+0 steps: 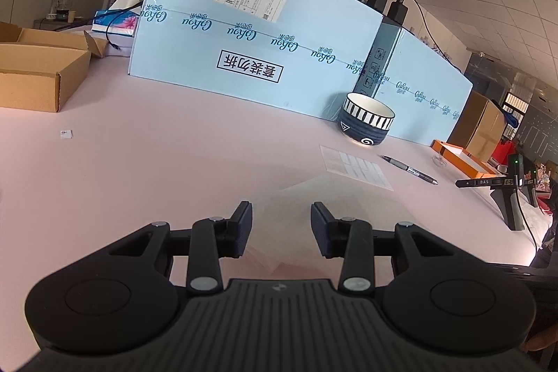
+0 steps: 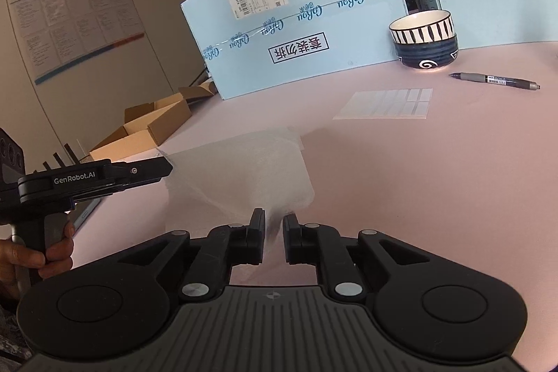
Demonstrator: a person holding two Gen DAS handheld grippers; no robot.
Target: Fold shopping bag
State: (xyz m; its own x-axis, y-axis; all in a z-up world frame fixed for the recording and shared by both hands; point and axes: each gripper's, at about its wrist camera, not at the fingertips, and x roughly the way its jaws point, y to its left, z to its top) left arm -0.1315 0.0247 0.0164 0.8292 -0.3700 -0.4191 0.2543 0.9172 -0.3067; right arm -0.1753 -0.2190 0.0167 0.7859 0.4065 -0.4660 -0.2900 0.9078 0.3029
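Translucent film makes the shopping bag (image 2: 244, 169) hard to read on the pink desk (image 2: 418, 197); it lies mid-desk, its long axis seemingly running toward the blue boxes (image 2: 296, 33). Right gripper (image 2: 273, 225) fingers, nearly closed, seem to pinch its near edge and could slip; left gripper (image 1: 280, 225) fingers are wide apart, empty.

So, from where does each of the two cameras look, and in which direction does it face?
Left wrist: on the left gripper, jaws open over the clear shopping bag, facing the blue box.
Right wrist: on the right gripper, pinching the bag; the left gripper and a hand show at left.
Shared: bag, box, bowl, pen, label sheet, pink table.
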